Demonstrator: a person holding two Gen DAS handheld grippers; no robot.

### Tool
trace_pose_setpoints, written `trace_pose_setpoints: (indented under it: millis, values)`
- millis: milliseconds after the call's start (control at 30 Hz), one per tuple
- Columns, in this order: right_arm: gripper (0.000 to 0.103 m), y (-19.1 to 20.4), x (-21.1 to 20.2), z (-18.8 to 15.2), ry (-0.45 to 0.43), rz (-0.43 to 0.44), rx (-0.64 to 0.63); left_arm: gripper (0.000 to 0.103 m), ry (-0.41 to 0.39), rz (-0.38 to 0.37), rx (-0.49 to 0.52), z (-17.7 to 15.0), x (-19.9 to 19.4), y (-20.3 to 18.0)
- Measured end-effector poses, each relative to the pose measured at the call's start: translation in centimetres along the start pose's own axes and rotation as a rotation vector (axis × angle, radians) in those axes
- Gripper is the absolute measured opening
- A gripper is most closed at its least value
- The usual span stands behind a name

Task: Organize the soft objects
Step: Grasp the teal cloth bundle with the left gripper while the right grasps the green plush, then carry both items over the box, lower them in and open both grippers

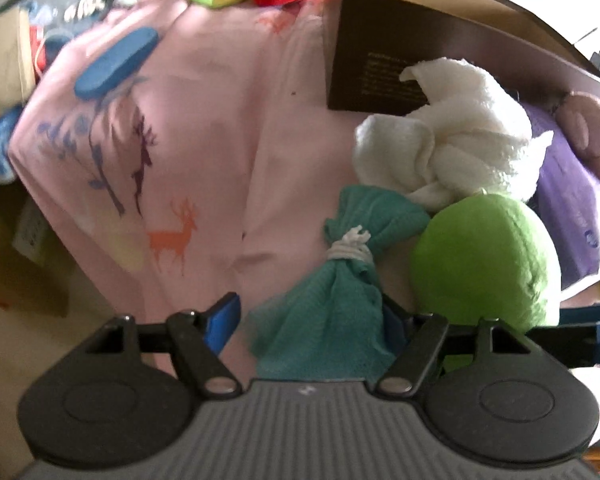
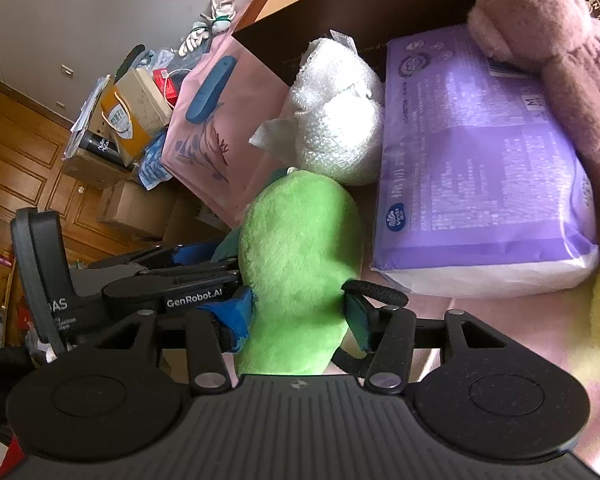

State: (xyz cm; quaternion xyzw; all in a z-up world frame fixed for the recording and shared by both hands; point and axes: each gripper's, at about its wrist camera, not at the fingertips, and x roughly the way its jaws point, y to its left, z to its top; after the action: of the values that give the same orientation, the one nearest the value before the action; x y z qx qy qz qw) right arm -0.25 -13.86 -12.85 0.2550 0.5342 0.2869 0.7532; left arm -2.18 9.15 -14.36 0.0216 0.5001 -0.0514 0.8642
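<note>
Fuzzy green plush (image 2: 296, 264) between the right gripper (image 2: 298, 316) pads; left gripper (image 1: 308, 320) agape around knotted teal cloth (image 1: 340, 280).

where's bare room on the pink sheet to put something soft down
The free patch is the pink sheet between the blue oblong thing, the dark box and the teal bundle. It is crowded by the white towel, green plush and purple pack.

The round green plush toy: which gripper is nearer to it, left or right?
Right. The right gripper has the round green plush toy between its jaws. The left gripper is beside the toy, with a teal tied cloth bundle between its jaws.
</note>
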Motion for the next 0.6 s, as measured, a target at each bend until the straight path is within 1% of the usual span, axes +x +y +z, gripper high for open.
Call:
trace_pose_setpoints:
  millis: [33, 100, 167, 200, 233, 300, 367, 433, 500, 600]
  values:
    - [0.039, -0.1, 0.1, 0.0, 0.003, 0.001, 0.004, 0.072, -0.01, 0.005, 0.013, 0.0, 0.0, -0.1]
    - [0.043, -0.4, 0.5, 0.1, 0.015, 0.011, 0.019, 0.072, -0.018, 0.007, 0.029, -0.1, 0.0, -0.3]
    - [0.044, -0.7, 0.9, 0.2, 0.03, 0.034, 0.039, 0.07, -0.023, 0.0, 0.033, 0.0, 0.0, -0.2]
    - [0.044, -0.9, 0.9, 0.2, 0.029, 0.046, 0.052, 0.066, -0.025, -0.003, 0.035, 0.0, -0.1, -0.2]
    - [0.041, -1.0, 0.9, 0.2, 0.031, 0.053, 0.058, 0.057, -0.028, -0.007, 0.037, 0.0, -0.2, -0.2]
    - [0.038, -1.1, 0.8, 0.3, 0.033, 0.068, 0.062, 0.042, -0.031, -0.024, 0.038, 0.1, -0.4, -0.3]
    - [0.036, -1.1, 0.6, 0.3, 0.032, 0.073, 0.053, 0.037, -0.031, -0.028, 0.045, 0.1, -0.4, -0.5]
    - [0.034, -1.0, 0.4, 0.4, 0.031, 0.077, 0.037, 0.028, -0.034, -0.033, 0.05, 0.1, -0.4, -0.8]
    - [0.033, -0.8, 0.1, 0.4, 0.03, 0.095, 0.017, 0.023, -0.035, -0.042, 0.054, 0.0, -0.6, -1.0]
    - [0.033, -0.1, -0.8, 0.5, 0.025, 0.125, -0.032, 0.018, -0.036, -0.066, 0.053, -0.1, -1.1, -0.9]
